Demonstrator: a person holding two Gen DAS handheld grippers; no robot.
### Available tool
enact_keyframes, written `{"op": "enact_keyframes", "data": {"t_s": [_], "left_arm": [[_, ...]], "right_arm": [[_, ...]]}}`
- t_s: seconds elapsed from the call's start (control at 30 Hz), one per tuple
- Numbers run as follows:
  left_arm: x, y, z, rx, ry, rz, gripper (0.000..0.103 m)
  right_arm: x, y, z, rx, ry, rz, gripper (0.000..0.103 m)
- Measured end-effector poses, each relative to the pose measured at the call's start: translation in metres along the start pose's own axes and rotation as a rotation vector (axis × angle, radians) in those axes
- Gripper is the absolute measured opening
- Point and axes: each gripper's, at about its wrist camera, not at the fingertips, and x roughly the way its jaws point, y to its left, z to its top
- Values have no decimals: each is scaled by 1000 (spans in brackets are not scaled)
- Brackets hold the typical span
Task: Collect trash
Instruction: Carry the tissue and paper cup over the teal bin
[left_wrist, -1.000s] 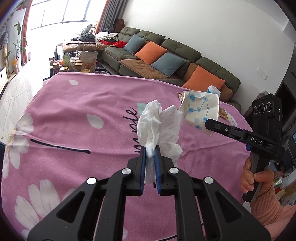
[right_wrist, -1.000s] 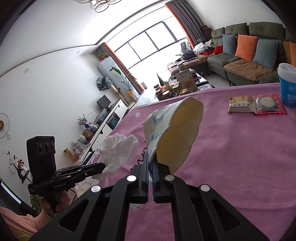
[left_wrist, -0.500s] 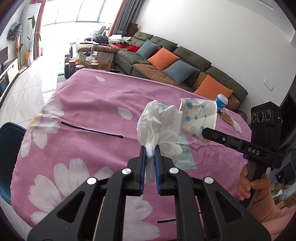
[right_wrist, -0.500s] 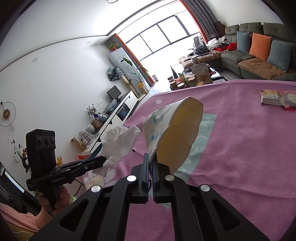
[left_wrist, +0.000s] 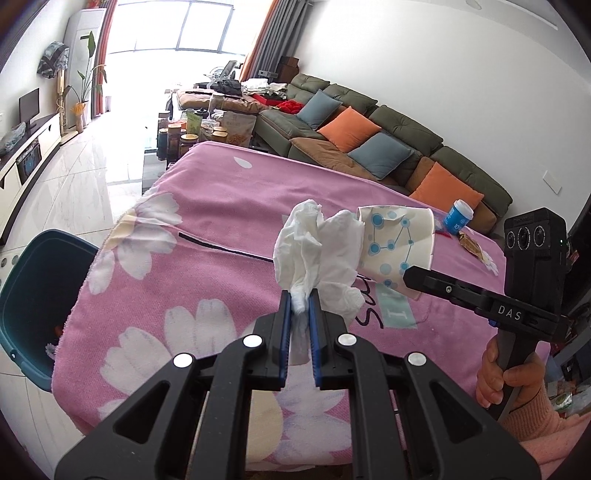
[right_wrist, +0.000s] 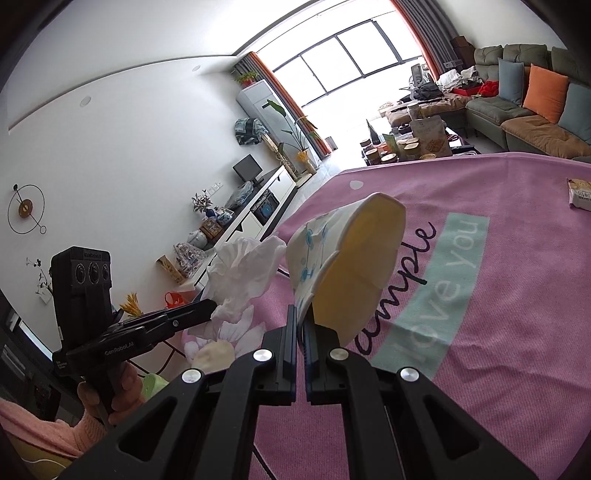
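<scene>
Presently, the left claw (left_wrist: 300, 295) is clamped on a crumpled white tissue (left_wrist: 317, 254), held above the bench's pink flowered cloth (left_wrist: 207, 206). The right claw (right_wrist: 300, 317) is clamped on the wall of a crushed paper cup (right_wrist: 347, 266), printed with blue dots, also raised over the cloth. Tissue and cup sit just beside each other. A teal bin (left_wrist: 33, 295) stands on the floor at the bench's corner. 1 blue cup (left_wrist: 457, 217) rests at the far edge.

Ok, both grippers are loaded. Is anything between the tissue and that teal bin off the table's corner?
Nothing visible. The left gripper holds the tissue above the pink tablecloth, and the teal bin sits open beside the table corner. The flattened paper cup hangs on the tissue's other side.
</scene>
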Motion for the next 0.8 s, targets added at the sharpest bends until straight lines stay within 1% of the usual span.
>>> {"op": "enact_keyframes", "data": {"t_s": [0.37, 0.8], "left_arm": [[-14, 14, -8, -34, -17, 41, 10], [-31, 40, -15, -83, -48, 102, 10]], "right_arm": [[14, 16, -2, -26, 21, 34, 2], [37, 38, 2, -59, 63, 81, 2]]}}
